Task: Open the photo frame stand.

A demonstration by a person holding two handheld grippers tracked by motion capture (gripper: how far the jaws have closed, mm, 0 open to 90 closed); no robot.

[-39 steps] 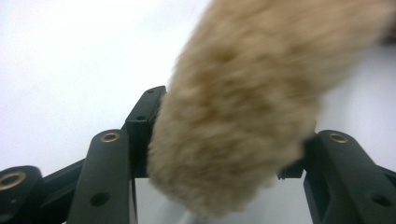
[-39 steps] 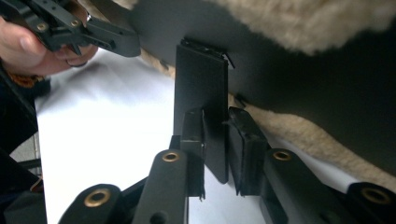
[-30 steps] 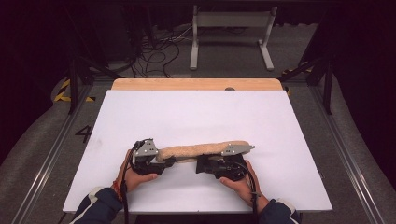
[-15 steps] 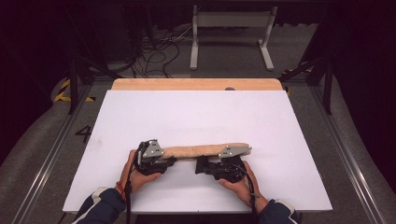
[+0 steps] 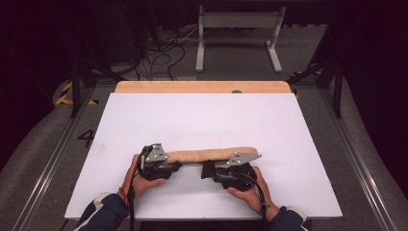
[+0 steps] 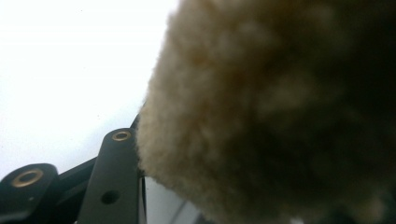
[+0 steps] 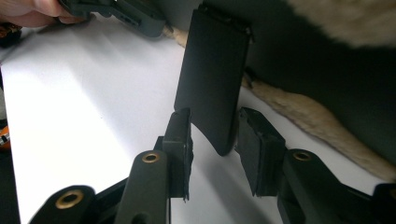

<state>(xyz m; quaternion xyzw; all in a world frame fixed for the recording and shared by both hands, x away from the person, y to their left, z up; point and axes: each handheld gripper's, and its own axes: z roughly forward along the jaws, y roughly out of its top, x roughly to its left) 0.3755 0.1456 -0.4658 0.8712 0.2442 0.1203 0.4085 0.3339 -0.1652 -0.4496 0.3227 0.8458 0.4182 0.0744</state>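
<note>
A long tan fleecy strip (image 5: pixel 207 155) with a black underside is held just above the white board (image 5: pixel 202 115) near its front edge, between my two grippers. My left gripper (image 5: pixel 175 166) is at the strip's left end and is shut on it. In the left gripper view the fleece (image 6: pixel 271 107) presses against one black jaw and hides the other. My right gripper (image 5: pixel 207 169) is under the strip's right part. It (image 7: pixel 215 149) stands open, with a flat black flap (image 7: pixel 212 79) hanging down between its pads. A fleece edge (image 7: pixel 299 112) runs behind them.
A wooden strip (image 5: pixel 202 86) borders the board's far edge. Beyond it, a white metal stand (image 5: pixel 238 29) and loose cables (image 5: pixel 159 53) lie on the dark floor. Metal rails run along both sides of the table. In the right gripper view the other gripper (image 7: pixel 126 14) shows at the top left.
Both hands have shifted a little toward the near edge with the strip. The strip now lies flatter and straighter than a second ago.
</note>
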